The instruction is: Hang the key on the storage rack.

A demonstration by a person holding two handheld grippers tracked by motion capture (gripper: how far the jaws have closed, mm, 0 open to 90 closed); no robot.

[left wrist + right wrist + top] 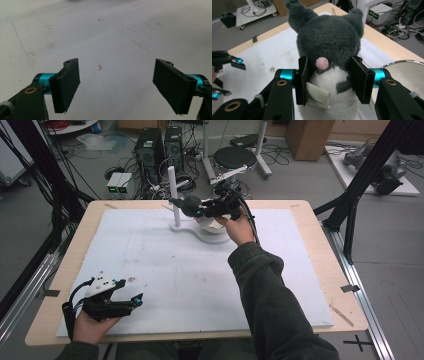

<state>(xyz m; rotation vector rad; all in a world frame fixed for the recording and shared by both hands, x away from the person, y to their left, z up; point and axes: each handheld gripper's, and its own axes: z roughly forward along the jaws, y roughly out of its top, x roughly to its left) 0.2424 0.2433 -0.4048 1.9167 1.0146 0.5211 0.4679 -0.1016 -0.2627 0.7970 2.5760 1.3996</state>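
Right gripper (329,82) is clamped on the plush (328,42) by the table's far edge; lower it slowly into the bowl (404,72). Left gripper (116,85) sits open.

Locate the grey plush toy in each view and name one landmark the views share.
High view: the grey plush toy sits at the table's far middle, held in the right gripper beside a white post.
Left gripper view: not in it.
Right gripper view: centre, clamped by both pads.
Shared landmark: the white mat.
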